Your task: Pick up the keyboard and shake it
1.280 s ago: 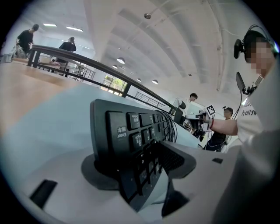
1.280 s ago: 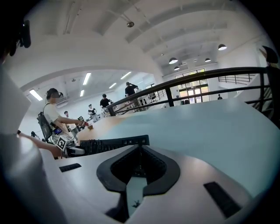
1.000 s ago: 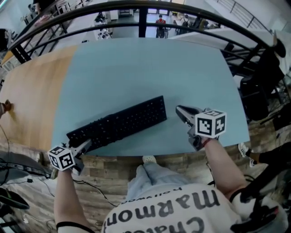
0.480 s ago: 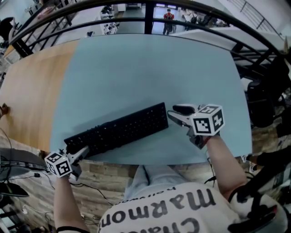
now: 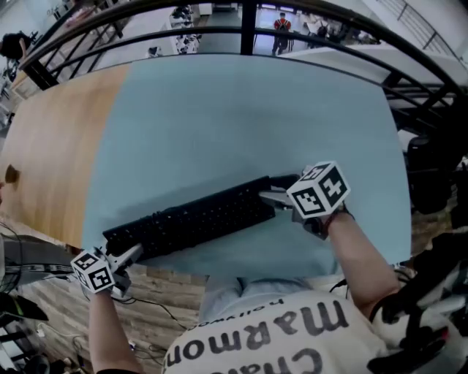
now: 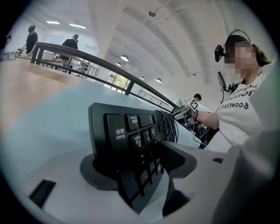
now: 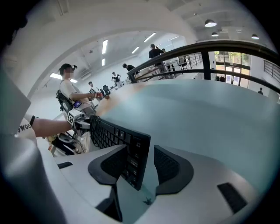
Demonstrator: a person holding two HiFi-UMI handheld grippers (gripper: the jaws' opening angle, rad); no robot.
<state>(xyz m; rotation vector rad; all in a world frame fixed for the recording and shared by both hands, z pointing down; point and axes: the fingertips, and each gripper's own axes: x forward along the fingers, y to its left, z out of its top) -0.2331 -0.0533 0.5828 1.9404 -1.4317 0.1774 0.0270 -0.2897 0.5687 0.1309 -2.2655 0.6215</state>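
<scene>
A black keyboard (image 5: 194, 221) lies slantwise near the front edge of the light blue table top (image 5: 241, 117). My left gripper (image 5: 124, 257) is at its lower left end. In the left gripper view both pads (image 6: 94, 173) press on that end of the keyboard (image 6: 122, 131), so the left gripper (image 6: 135, 168) is shut on it. My right gripper (image 5: 274, 191) is at the upper right end. Its jaws are opening: in the right gripper view the keyboard's end (image 7: 135, 153) stands between them, with a gap to the right pad (image 7: 168, 166). I cannot tell whether the keyboard is lifted.
The table's left part is bare wood (image 5: 51, 153). A dark curved railing (image 5: 248, 22) runs behind the table, with people standing beyond it. A black chair (image 5: 431, 168) is off the right edge. Cables and gear lie on the floor at the lower left (image 5: 22, 292).
My right gripper has moved left to the keyboard's right end and its jaws have gone from shut to spread around that end. The left gripper has stayed at the left end.
</scene>
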